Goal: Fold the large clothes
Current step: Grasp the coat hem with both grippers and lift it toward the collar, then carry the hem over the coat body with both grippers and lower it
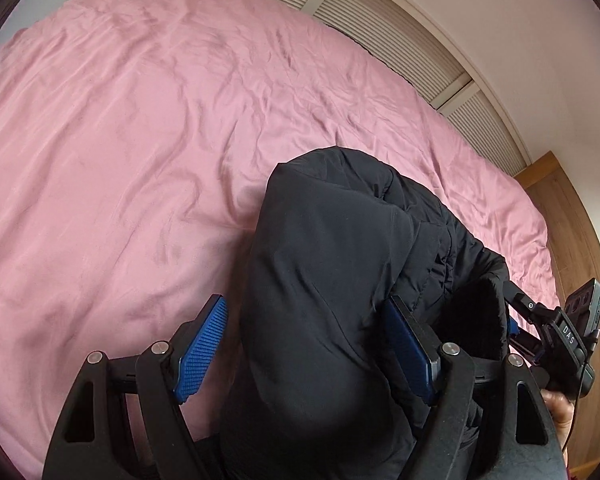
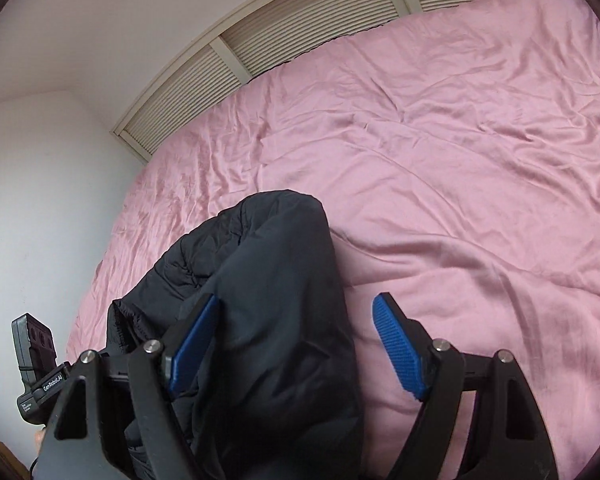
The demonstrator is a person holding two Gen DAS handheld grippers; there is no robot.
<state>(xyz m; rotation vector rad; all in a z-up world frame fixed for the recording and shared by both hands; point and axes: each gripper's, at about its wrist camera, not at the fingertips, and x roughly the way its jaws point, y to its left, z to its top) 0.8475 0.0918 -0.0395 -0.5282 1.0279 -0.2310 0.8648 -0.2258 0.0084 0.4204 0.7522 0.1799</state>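
A black padded jacket [image 1: 332,280] lies bunched on the pink bedsheet [image 1: 140,140], folded into a thick roll. My left gripper [image 1: 304,344] is open, its blue pads wide apart, with the jacket's bulk between them. In the right wrist view the same jacket [image 2: 276,280] sits between the open pads of my right gripper [image 2: 296,344]. The left pad presses against the fabric and the right pad [image 2: 396,352] stands clear over the sheet [image 2: 440,160]. The other gripper's body shows at the right edge of the left wrist view [image 1: 572,332] and at the left edge of the right wrist view [image 2: 36,364].
A slatted headboard panel [image 1: 380,28] runs along the bed's far edge below a white wall [image 2: 40,200]. Wooden flooring [image 1: 576,240] lies past the bed's right side.
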